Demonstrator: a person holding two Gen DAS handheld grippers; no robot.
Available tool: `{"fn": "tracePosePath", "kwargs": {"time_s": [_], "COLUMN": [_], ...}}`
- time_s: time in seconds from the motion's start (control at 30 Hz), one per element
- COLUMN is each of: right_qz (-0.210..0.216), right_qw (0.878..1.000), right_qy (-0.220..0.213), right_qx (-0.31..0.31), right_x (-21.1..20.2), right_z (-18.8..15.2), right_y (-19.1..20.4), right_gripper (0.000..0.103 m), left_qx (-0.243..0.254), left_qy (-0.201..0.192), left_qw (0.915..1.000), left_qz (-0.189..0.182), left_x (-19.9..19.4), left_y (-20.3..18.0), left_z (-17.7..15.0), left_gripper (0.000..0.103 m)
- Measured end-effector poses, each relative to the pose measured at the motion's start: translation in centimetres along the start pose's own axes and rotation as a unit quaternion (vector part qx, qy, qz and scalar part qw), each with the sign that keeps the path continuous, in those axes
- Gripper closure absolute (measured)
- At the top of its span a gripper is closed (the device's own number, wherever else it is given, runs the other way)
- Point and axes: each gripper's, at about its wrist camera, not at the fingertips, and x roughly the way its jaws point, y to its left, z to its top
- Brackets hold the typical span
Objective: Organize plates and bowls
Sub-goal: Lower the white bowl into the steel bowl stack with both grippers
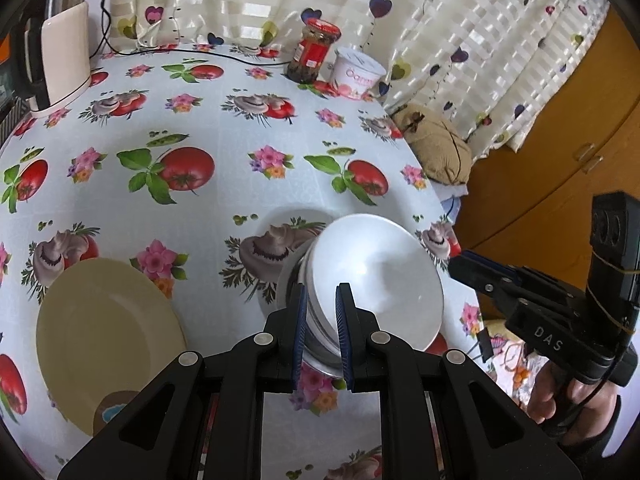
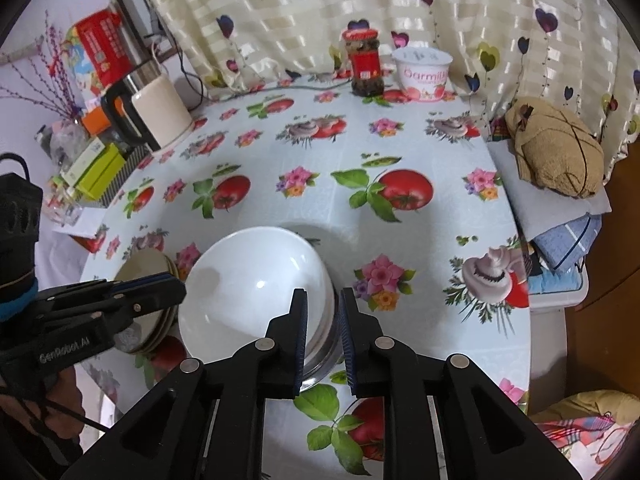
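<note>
A white bowl [image 1: 380, 276] [image 2: 256, 288] sits nested in a steel bowl [image 1: 320, 362] [image 2: 320, 364] near the table's front. My left gripper [image 1: 322, 300] is shut on the nested rims at one side; the right wrist view shows it [image 2: 168, 284] at the bowl's left edge. My right gripper [image 2: 323, 304] is shut on the rims at the opposite side, one pad inside and one outside; the left wrist view shows it [image 1: 472, 272] at the bowl's right edge. The bowls look tilted over their shadow. A cream plate [image 1: 108, 336] [image 2: 148, 264] lies beside them.
The flower-and-tomato tablecloth [image 1: 224, 128] covers the table. A red-lidded jar [image 1: 314, 52] and a yogurt tub [image 1: 358, 74] stand at the far edge by the curtain. An electric kettle [image 1: 60, 56] is at the far left. A brown cloth bundle [image 2: 556, 148] lies off the right edge.
</note>
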Motion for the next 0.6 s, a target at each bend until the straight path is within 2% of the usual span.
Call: {"fn": "tracePosePath", "kwargs": {"time_s": [0.1, 0.43, 0.53, 0.6], "right_qz": [-0.02, -0.003, -0.013, -0.013], "right_qw": [1.0, 1.0, 0.999, 0.999], "right_qy": [-0.016, -0.021, -0.024, -0.024], "right_qx": [0.0, 0.022, 0.021, 0.028], "right_x": [-1.0, -1.7, -2.1, -2.4], "right_z": [-0.1, -1.8, -2.3, -2.6], "right_y": [-0.4, -2.3, -2.7, -3.2], "right_gripper": [0.085, 0.085, 0.077, 0.07], "left_qx": [-0.007, -0.013, -0.005, 0.003], "left_qy": [-0.012, -0.037, -0.061, -0.059], "left_qw": [0.9999, 0.9992, 0.9981, 0.9981], "left_qz": [-0.004, -0.002, 0.012, 0.018], "left_x": [-0.5, -1.3, -1.9, -1.8], "left_y": [0.6, 1.5, 1.5, 1.3], "left_z": [-0.1, -0.9, -0.9, -1.0], "left_gripper": [0.087, 0.087, 0.088, 0.087]}}
